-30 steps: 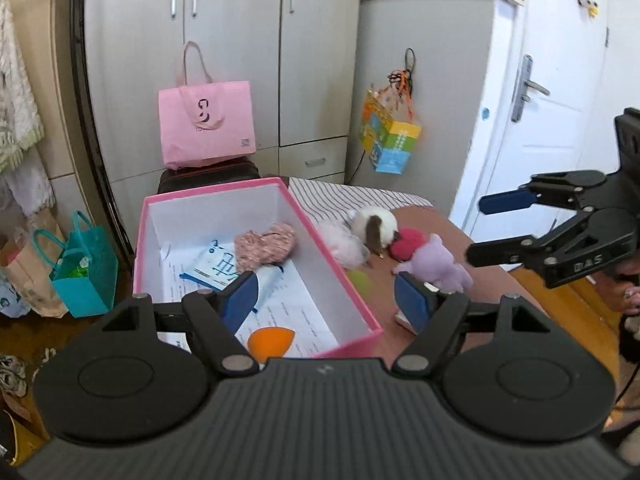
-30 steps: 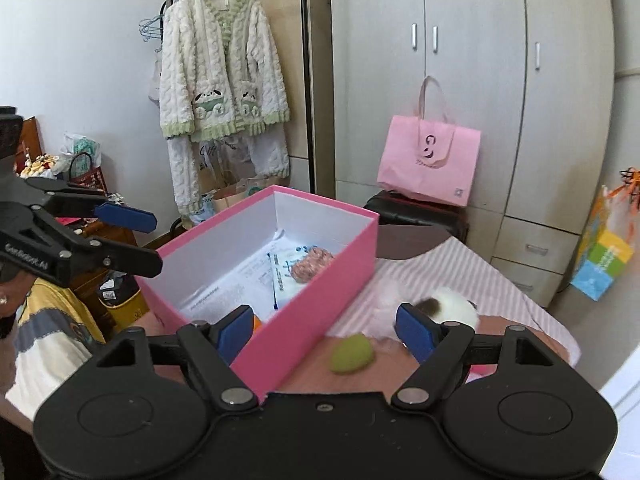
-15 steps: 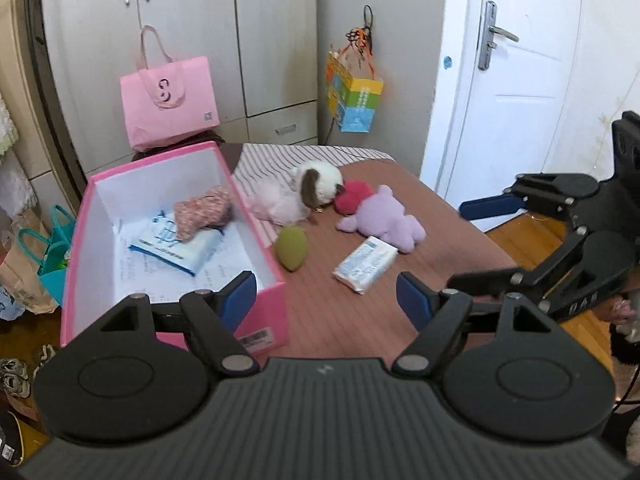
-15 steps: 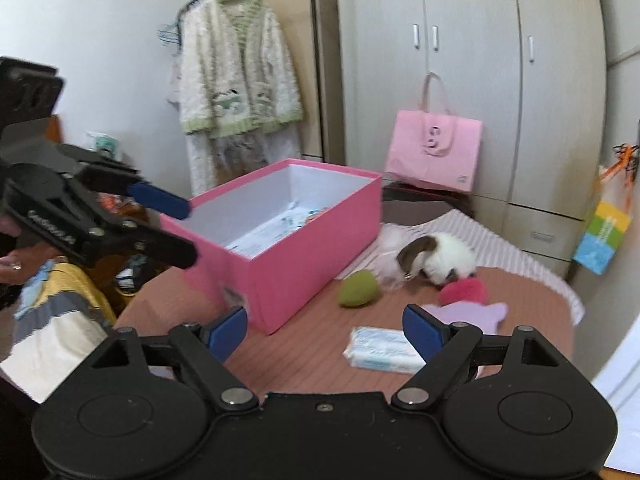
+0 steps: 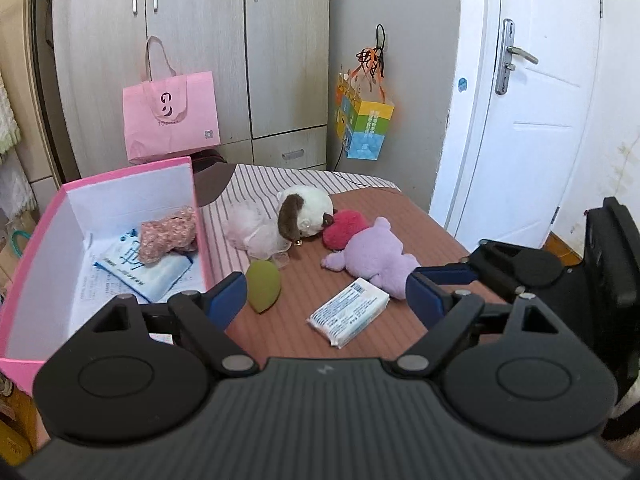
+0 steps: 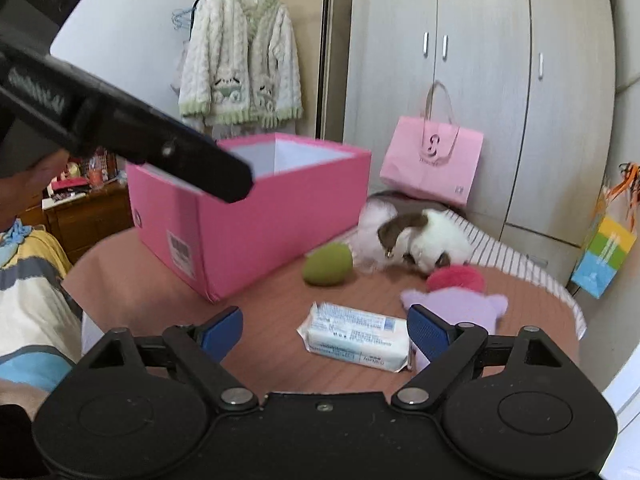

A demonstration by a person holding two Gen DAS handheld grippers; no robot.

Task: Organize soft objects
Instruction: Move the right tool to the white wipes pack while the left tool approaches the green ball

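Note:
A pink box (image 5: 132,178) (image 6: 260,216) stands on the brown table and holds a floral pink plush (image 5: 170,234) on a blue tissue pack (image 5: 146,270). Right of it lie a green egg-shaped sponge (image 5: 262,285) (image 6: 328,265), a white and brown plush dog (image 5: 306,210) (image 6: 424,236), a red plush (image 5: 344,228) (image 6: 454,278), a purple plush (image 5: 380,258) (image 6: 456,306) and a white tissue pack (image 5: 348,312) (image 6: 356,336). My left gripper (image 5: 326,302) is open and empty above the tissue pack. My right gripper (image 6: 324,330) is open and empty around the tissue pack's level.
A striped cloth (image 5: 280,182) covers the table's far end. A pink bag (image 5: 172,116) sits behind the box by the wardrobe. A colourful bag (image 5: 362,128) hangs beside the white door (image 5: 520,100). A cardigan (image 6: 240,68) hangs at the left.
Both grippers have pulled back from over the box and swung right toward the toys and tissue pack. Both stay open and empty.

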